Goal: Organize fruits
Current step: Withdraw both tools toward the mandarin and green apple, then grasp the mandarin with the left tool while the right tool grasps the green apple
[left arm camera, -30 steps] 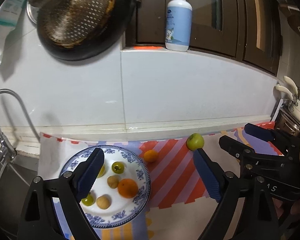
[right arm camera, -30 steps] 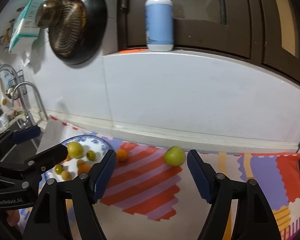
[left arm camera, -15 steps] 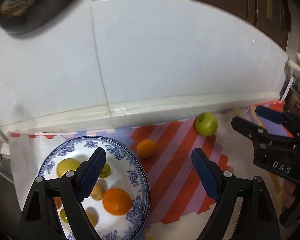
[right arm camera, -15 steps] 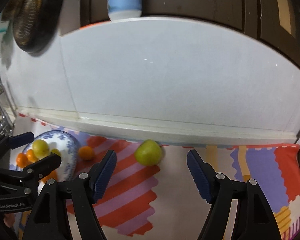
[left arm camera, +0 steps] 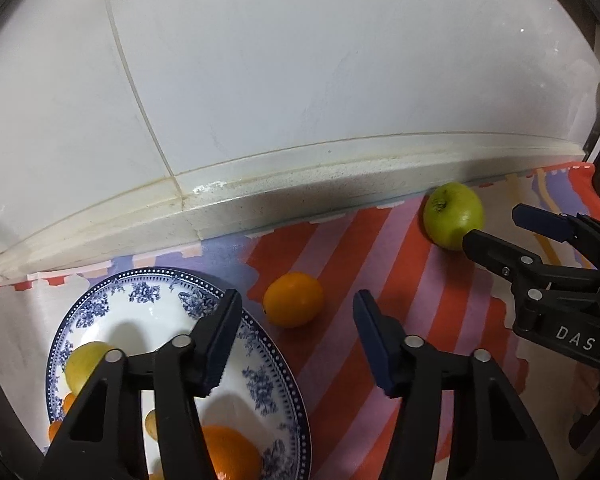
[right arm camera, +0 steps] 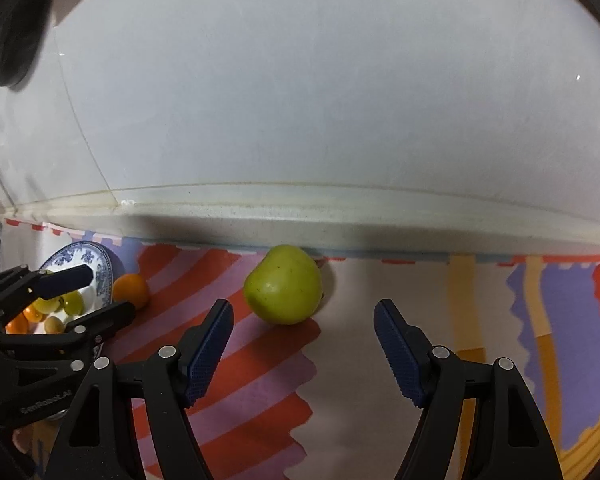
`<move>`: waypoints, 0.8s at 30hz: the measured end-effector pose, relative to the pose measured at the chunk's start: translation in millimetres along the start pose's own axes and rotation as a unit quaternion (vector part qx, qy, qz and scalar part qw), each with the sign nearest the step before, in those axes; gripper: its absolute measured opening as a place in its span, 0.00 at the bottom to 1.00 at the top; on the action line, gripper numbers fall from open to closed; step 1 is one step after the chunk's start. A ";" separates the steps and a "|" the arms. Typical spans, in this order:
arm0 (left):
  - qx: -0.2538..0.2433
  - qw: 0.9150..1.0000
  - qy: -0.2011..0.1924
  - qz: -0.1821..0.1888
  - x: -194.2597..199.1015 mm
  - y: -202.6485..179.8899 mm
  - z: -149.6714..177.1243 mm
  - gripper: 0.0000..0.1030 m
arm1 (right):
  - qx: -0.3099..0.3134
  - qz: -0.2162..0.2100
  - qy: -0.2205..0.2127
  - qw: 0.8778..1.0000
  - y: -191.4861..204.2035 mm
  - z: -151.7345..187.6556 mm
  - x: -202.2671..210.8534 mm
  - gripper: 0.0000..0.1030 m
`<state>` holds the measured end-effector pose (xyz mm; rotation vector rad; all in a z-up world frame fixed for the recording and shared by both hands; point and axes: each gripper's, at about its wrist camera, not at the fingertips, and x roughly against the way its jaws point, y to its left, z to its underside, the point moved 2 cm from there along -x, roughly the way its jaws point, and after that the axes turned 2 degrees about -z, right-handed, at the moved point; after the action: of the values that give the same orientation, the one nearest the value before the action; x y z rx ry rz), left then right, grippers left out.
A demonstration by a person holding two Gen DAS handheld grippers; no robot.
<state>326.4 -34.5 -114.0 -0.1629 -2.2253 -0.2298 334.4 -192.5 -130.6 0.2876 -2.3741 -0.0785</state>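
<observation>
A striped red, lilac and orange mat [right arm camera: 260,380] covers the bench below a white tiled wall [right arm camera: 320,100]. Both grippers' jaws gape wide, empty: right gripper [right arm camera: 303,342] before the round green apple [right arm camera: 284,285] at centre frame, left gripper [left arm camera: 296,340] before the small orange citrus fruit [left arm camera: 293,299] beside the blue-patterned white plate [left arm camera: 156,300].

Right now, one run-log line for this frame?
left gripper: open, facing orange | right gripper: open, facing green apple | both fruits off plate, on mat

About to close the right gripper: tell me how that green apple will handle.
The green apple is round and sits loose on the mat, so a nudge probably rolls it. Its skin looks smooth, possibly slippery. The right gripper stands open, wider than it.
</observation>
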 end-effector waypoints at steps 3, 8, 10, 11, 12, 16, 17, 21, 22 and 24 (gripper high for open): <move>0.004 1.000 0.012 -0.003 -7.2 0.9 0.0 0.48 | 0.000 -0.004 0.010 1.000 -2.1 -1.2 -8.5 0.71; 0.008 1.000 0.018 -0.009 -15.7 1.7 -1.9 0.44 | 0.013 -0.006 0.018 1.000 1.0 -3.4 -18.4 0.71; 0.008 1.000 0.022 -0.006 -17.7 1.5 -3.5 0.40 | 0.014 -0.009 0.018 1.000 2.2 -4.9 -21.4 0.71; 0.008 1.000 0.025 -0.004 -20.5 1.2 -5.5 0.39 | 0.014 -0.011 0.018 1.000 2.3 -5.5 -22.8 0.69; 0.008 1.000 0.028 -0.005 -22.7 1.3 -5.7 0.37 | 0.014 -0.013 0.020 1.000 2.4 -5.6 -24.8 0.67; 0.005 1.000 0.024 -0.011 -24.7 2.0 -7.2 0.35 | 0.012 -0.015 0.028 0.999 3.2 -6.0 -32.7 0.61; 0.006 1.000 0.024 -0.009 -24.4 2.7 -7.7 0.35 | 0.011 -0.017 0.027 0.999 3.3 -5.9 -32.8 0.58; 0.009 1.000 0.018 -0.008 -22.4 3.6 -10.8 0.35 | 0.017 -0.020 0.021 0.999 5.4 -7.0 -32.4 0.50; 0.010 1.000 0.015 -0.008 -21.1 4.7 -11.2 0.35 | 0.019 -0.018 0.020 0.999 6.3 -6.9 -31.9 0.50; 0.011 1.000 0.008 -0.006 -15.0 5.6 -11.7 0.34 | 0.020 -0.018 0.019 0.999 7.1 -5.8 -30.2 0.50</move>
<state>345.6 -32.3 -118.2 -0.1359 -2.2117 -0.2111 358.5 -178.5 -145.6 0.3481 -2.3357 -0.0410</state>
